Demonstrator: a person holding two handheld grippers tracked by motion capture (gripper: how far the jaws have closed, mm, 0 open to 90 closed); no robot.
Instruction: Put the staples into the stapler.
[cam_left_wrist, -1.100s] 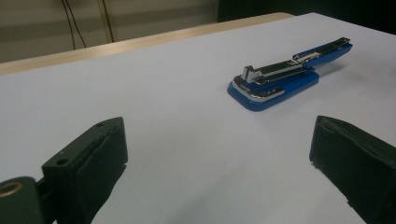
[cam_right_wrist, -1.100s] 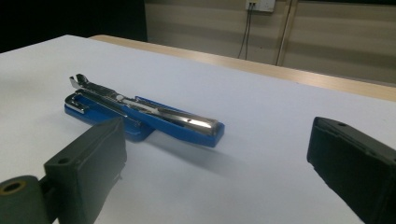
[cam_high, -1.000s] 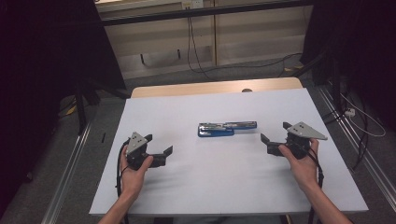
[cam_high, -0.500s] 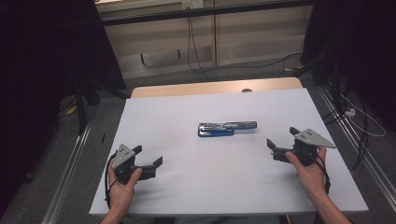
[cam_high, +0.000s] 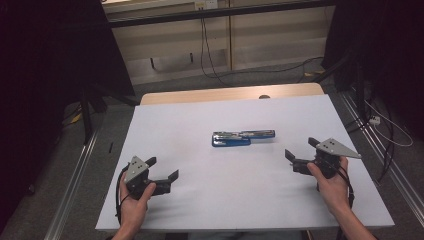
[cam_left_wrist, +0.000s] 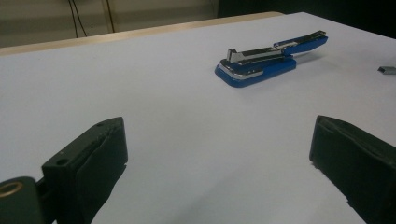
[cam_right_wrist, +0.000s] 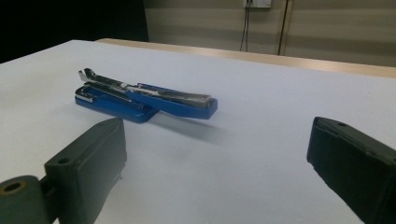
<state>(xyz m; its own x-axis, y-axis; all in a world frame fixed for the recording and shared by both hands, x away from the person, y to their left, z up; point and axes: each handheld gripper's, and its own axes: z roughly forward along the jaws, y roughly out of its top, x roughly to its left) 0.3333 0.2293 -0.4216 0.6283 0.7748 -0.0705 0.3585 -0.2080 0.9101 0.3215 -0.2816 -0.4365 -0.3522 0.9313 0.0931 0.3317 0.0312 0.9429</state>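
— High view first: where was the blue stapler (cam_high: 243, 138)?

— It lay flat near the middle of the white table (cam_high: 215, 205), swung open so its two halves stretched out in a line, well apart from both grippers.

— And the left gripper (cam_high: 162, 172)?

— It was held low over the near left part of the table, jaws spread wide with nothing between them. In the left gripper view the stapler (cam_left_wrist: 270, 59) sat ahead and to the right, beyond the jaws, and a small strip of staples (cam_left_wrist: 387, 70) lay on the table farther right.

— The right gripper (cam_high: 300, 154)?

— It hovered near the right edge, jaws likewise spread and empty, pointing toward the middle. Its own view showed the stapler (cam_right_wrist: 142, 99) ahead and left of the gap, the metal magazine lying exposed along the top of the blue body.

— Was either one touching it?

— No, both stood clear of it.
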